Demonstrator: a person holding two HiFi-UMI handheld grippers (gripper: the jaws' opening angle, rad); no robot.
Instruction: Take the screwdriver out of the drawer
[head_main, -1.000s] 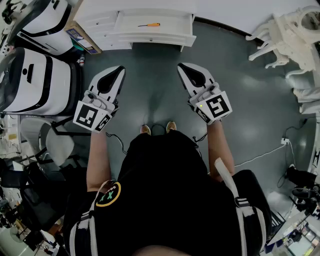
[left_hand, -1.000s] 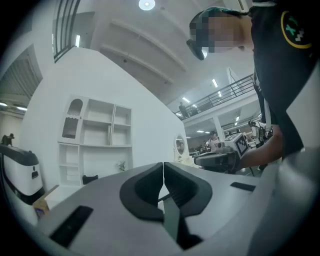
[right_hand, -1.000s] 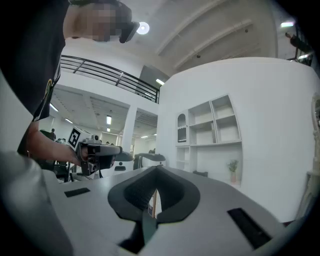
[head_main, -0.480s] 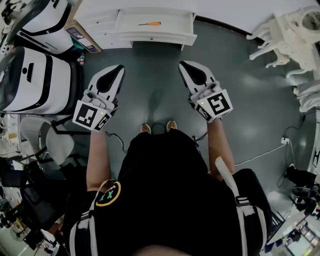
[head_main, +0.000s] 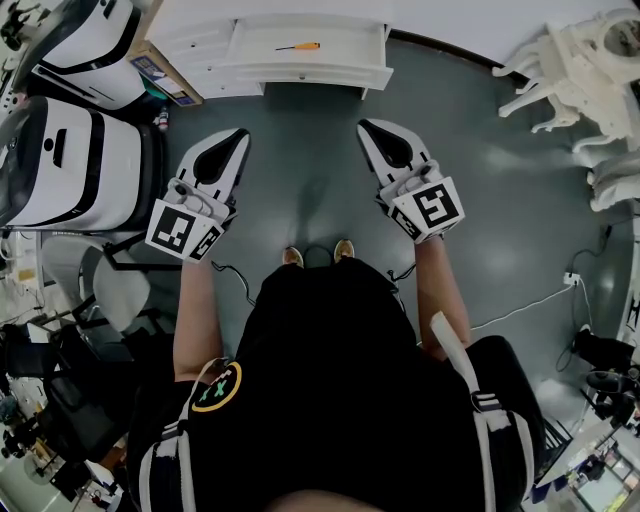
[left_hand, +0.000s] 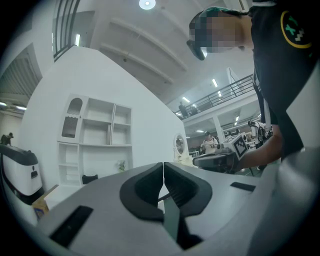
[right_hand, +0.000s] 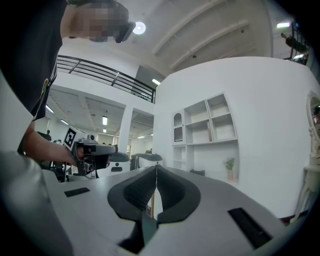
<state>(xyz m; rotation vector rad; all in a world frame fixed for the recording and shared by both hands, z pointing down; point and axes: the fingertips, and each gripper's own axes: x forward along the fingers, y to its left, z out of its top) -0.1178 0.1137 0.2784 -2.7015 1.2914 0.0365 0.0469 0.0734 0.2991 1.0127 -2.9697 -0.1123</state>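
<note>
Little has changed: left hand-held gripper (head_main: 236, 140) and right hand-held gripper (head_main: 368, 130) stay closed, empty, well apart from the screwdriver (head_main: 298, 47) lying in the open drawer (head_main: 300, 72), so reaching hasn't begun.

The head camera sits above the person and looks steeply down at the floor (head_main: 310, 190). It is well back from the white cabinet (head_main: 300, 62) at the picture's top edge, with the left tool (head_main: 238, 140) and right tool (head_main: 368, 130) nearer than the cabinet. Each tool's camera rides close behind its own jaws and faces level toward white shelving (left_hand: 95, 135) (each also catches the other tool off to one side).
</note>
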